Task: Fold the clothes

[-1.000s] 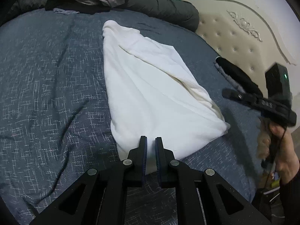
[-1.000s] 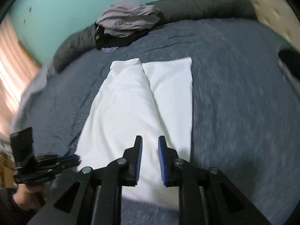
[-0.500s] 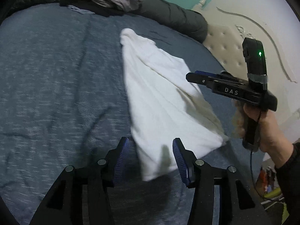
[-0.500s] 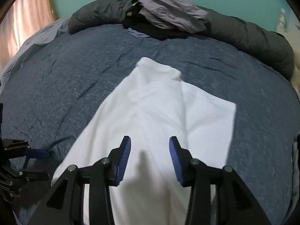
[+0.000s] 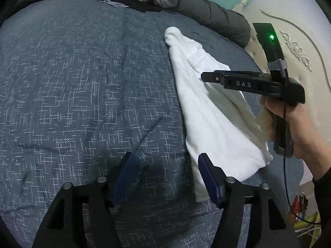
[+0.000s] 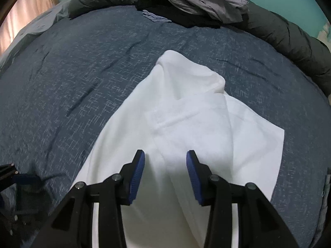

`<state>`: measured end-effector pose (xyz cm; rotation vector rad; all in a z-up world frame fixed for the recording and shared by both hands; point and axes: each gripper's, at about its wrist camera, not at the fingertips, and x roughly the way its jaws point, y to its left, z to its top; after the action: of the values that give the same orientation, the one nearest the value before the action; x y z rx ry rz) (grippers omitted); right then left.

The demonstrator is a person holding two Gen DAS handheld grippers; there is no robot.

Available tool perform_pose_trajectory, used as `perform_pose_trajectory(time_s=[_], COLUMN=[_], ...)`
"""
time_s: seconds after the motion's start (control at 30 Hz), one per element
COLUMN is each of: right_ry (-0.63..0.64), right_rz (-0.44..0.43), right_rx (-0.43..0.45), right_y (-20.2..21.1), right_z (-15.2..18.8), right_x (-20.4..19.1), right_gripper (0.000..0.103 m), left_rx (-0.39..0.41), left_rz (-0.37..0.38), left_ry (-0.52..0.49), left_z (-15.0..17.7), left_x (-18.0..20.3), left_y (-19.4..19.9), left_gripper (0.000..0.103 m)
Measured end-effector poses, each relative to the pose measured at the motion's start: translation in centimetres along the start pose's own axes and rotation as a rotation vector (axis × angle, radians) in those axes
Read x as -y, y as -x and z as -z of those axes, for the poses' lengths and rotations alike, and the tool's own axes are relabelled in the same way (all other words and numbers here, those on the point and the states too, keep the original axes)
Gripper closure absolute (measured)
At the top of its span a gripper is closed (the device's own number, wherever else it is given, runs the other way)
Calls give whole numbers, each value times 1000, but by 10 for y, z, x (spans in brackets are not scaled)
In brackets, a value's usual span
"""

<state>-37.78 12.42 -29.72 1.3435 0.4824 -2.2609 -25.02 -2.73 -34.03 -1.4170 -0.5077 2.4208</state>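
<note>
Loosely folded lengthwise, the white garment (image 6: 186, 124) lies on the blue bedspread (image 5: 82, 82); the left gripper (image 5: 165, 177) and right gripper (image 6: 165, 173) hover spread and empty. A careless pinch could drag layers apart, since the folds sit slack.

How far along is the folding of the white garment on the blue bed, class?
Done: the white cotton garment lies on the blue woven bedspread with its sides folded in to a long narrow shape. In hand: nothing; the left hand-held gripper and right hand-held gripper are both open near its close end. Left: folding it crosswise, then the heap of grey and black clothes.
</note>
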Motion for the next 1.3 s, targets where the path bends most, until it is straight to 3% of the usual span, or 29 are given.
perform_pose_trajectory(time_s=[0.13,0.23,0.37,0.73,1.2,1.3], right_ry=[17,12,-25,-314,-592,-647], right_rz=[18,24,22,-13,13,-33], right_rx=[-7,5,48,145,124,171], right_y=[-5,-2,11,43,23,25], right_z=[0,2,3,12,40,46], right_x=[-1,3,16,112,195,203], right_gripper=[94,101,101,101,102,101], left_rx=[-3,-9,-13,-22,-30,-31], left_rz=[-4,-6,-12,-20,-29,-27], left_ry=[10,7,-2,-19,-37,-34], left_z=[1,2,3,3,2,1], left_x=[-2,-1,1,3,5,4], left_y=[-1,-4,-6,-10,-13,-13], left_gripper=[27,26,26,26,25,25])
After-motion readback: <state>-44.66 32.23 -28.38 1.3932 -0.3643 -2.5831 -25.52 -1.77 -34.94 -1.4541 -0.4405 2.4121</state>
